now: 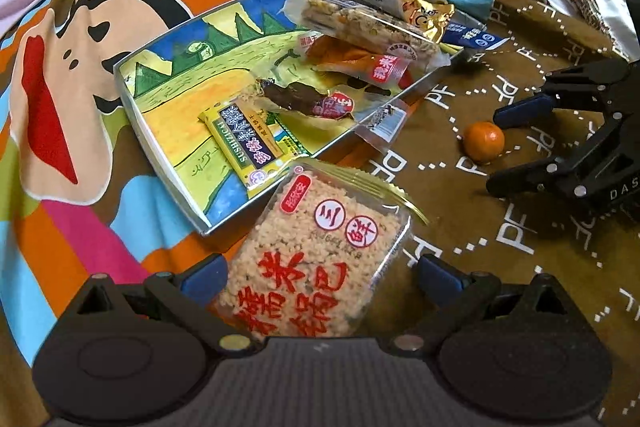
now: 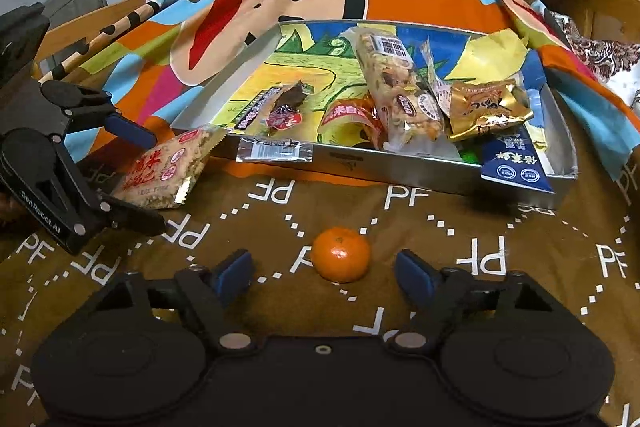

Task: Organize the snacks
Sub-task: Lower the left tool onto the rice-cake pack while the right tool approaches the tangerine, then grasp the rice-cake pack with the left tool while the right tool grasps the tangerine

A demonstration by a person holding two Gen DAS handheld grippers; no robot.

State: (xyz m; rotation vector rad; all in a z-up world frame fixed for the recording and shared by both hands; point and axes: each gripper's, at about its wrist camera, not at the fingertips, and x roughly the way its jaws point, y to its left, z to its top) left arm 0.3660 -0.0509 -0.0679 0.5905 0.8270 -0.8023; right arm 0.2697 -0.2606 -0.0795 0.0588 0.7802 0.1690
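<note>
While your right gripper [image 2: 324, 273] hangs low over the brown cloth [image 2: 500, 307], the orange [image 2: 340, 253] sits dead ahead, just past the line of the fingertips and a touch left of their midpoint. The jaws stand apart and clear of it on both sides; nothing is held. Round as it is, it offers no long axis to line up with, so my reading is that a short push forward and down puts it between the pads.

Your left gripper [image 1: 320, 277] straddles the rice cake pack [image 1: 316, 259], which lies on the cloth just outside the near corner of the tray [image 1: 160, 143]. One blue pad looks to be at the pack's edge and the other shows a gap, so I judge it not yet clamped. The pack's long axis runs along the fingers, toward the tray.

Farther off, the tray rests on the striped cartoon blanket [image 1: 60, 99] with a pile of wrapped snacks [image 2: 400, 95] in it, one clear wrapper [image 2: 274, 151] hanging over its near wall. The right hand is plainly nearer the orange; the left is well apart from it.
</note>
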